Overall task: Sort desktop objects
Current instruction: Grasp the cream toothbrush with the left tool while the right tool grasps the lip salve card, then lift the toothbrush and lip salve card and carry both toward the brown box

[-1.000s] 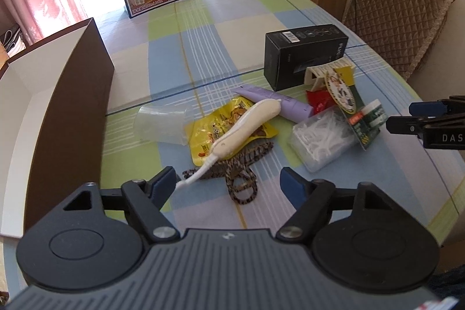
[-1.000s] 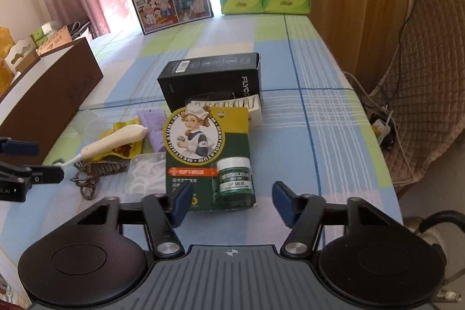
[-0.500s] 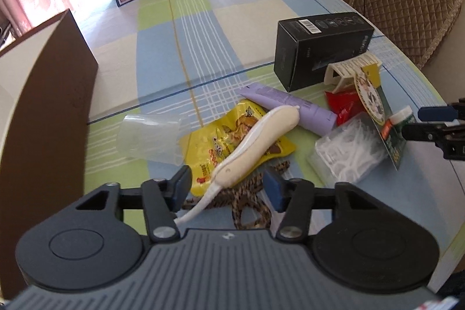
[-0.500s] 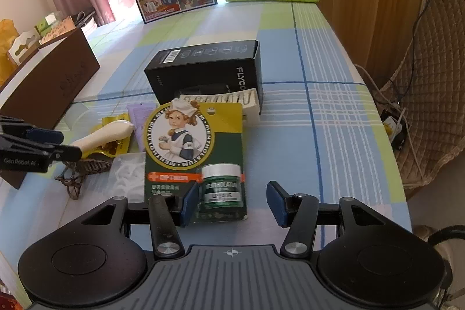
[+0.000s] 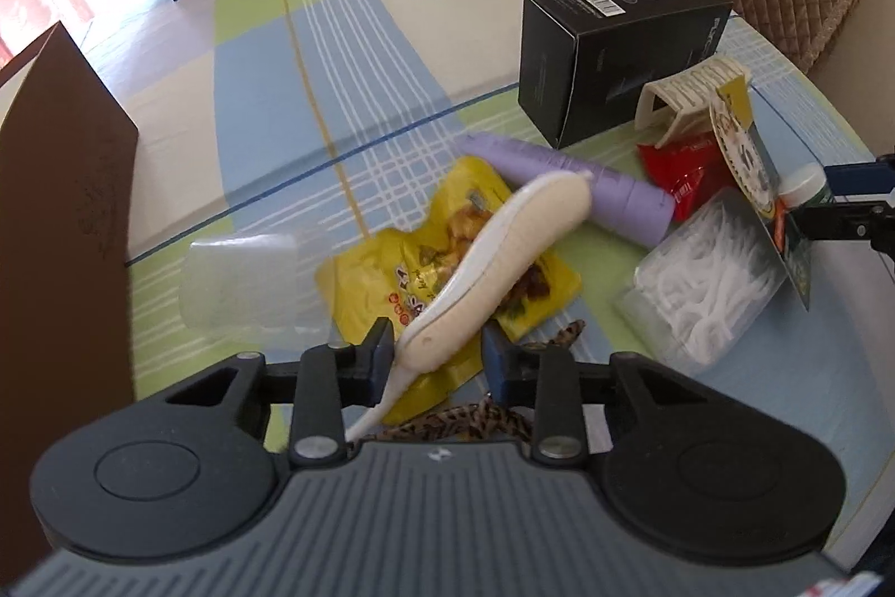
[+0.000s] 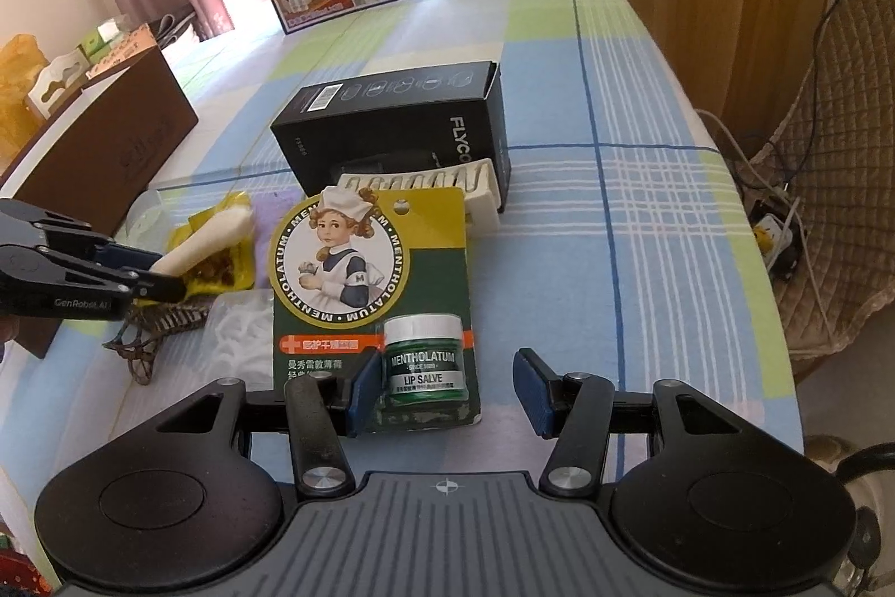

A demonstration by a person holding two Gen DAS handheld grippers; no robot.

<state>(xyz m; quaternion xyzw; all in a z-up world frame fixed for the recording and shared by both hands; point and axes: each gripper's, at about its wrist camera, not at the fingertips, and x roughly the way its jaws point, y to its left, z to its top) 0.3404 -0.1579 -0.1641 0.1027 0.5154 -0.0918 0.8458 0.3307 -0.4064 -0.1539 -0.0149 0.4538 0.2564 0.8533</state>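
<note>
I am judging the sorting as barely begun: every item I can see is lying in one heap on the counter (image 6: 643, 216), and what I can see of the brown box (image 5: 61, 228) off to the left of my left gripper (image 5: 437, 355) is showing nothing inside. That gripper is sitting with its blue pads either side of the narrow tail of the cream, smooth, teardrop-shaped handheld device (image 5: 503, 255), the gap only a little wider than the plastic, so I am not calling it gripped yet. The device is resting on a crinkly yellow snack pouch (image 5: 447, 261), with a matte lavender tube (image 5: 582, 186) beyond it and a mottled, snake-patterned band (image 5: 475, 415) just beneath the gripper. My right gripper (image 6: 450, 387) is standing wide apart, holding nothing, its left pad beside the green Mentholatum lip salve card (image 6: 372, 272) with its little white-capped jar. Ahead of it are a ridged white clip (image 6: 425, 183) and a glossy black Flyco carton (image 6: 391, 121); left of it, a clear tub of white floss picks (image 5: 705, 283).
</note>
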